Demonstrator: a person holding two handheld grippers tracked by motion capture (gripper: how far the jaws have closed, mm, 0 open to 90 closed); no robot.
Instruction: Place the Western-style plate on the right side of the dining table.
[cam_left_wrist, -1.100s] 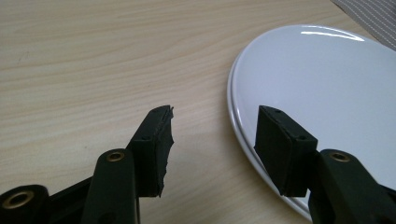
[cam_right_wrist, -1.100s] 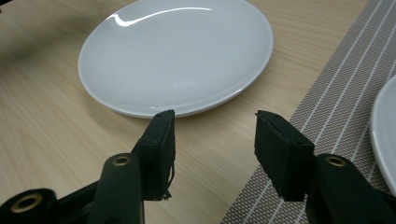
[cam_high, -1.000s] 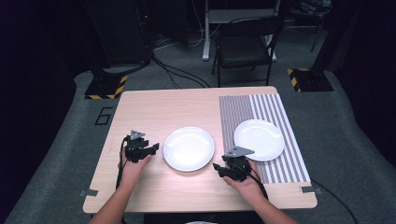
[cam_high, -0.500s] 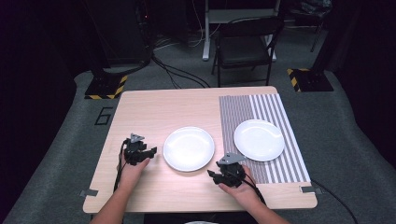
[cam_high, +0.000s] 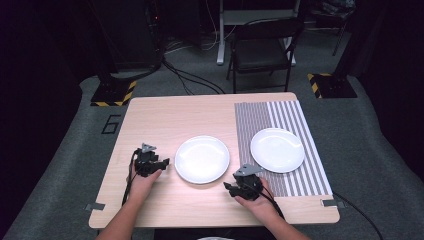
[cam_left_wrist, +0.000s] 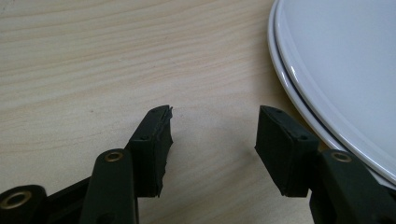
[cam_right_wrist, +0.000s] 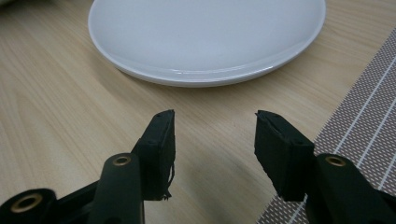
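A white plate (cam_high: 202, 159) lies on the wooden table (cam_high: 165, 115) near its middle. A second white plate (cam_high: 277, 150) rests on a striped grey mat (cam_high: 260, 115) at the right. My left gripper (cam_high: 167, 161) lies low at the middle plate's left rim, apart from it. Its jaws have just been opening, and in the left gripper view that gripper (cam_left_wrist: 215, 126) holds nothing, with the plate (cam_left_wrist: 350, 70) at its right. My right gripper (cam_high: 227, 187) sits before the middle plate, open and empty (cam_right_wrist: 215, 126), facing the plate (cam_right_wrist: 205, 37) with the mat (cam_right_wrist: 364, 140) at its right.
A black folding chair (cam_high: 262, 50) stands beyond the table's far edge. Cables run across the grey floor, and yellow-black striped bases (cam_high: 112, 92) sit at the far left and far right. Bare wood spreads across the table's far half.
My right gripper has slid a little left and toward the table's front edge, away from the mat plate. The left gripper has hardly shifted. Both plates lie where they were.
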